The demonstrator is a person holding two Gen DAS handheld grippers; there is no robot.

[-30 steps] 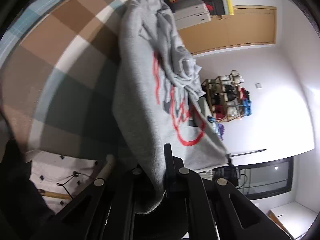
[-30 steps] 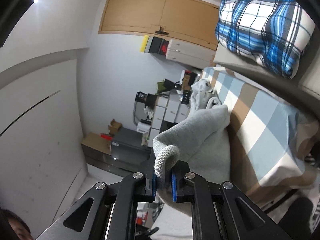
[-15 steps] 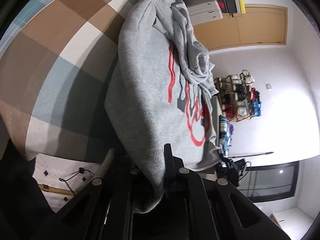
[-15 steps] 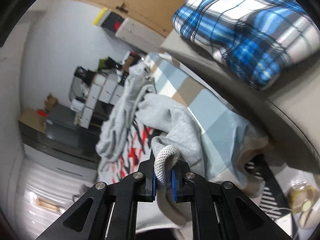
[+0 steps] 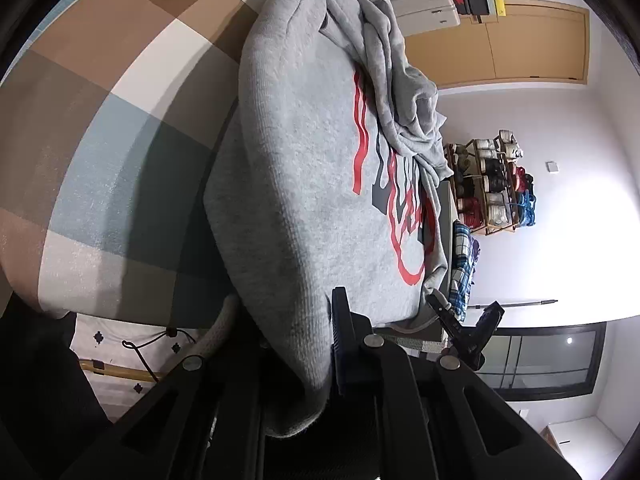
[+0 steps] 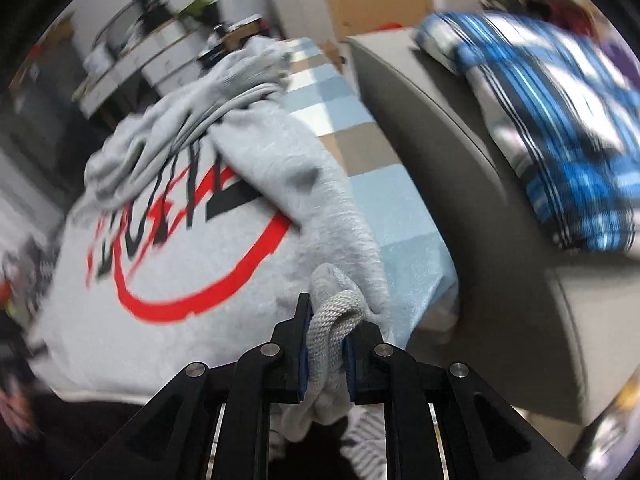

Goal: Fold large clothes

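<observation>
A grey hoodie with a red and black print lies spread on a checked bed cover. Its hood and a sleeve are bunched at the far end. My left gripper is shut on the hoodie's near edge, and the cloth drapes over its fingers. My right gripper is shut on another part of the hoodie together with its white drawstring. The right gripper also shows in the left wrist view, at the hoodie's other near corner.
A blue plaid cloth lies on a grey headboard or ledge right of the bed. A shoe rack, wooden doors and white drawers stand around the room. A patterned rug lies beside the bed.
My right gripper has swung round and down towards the bed with the hoodie in it, so the printed front now faces it. The hoodie lies flatter on the cover. Both grips are unchanged.
</observation>
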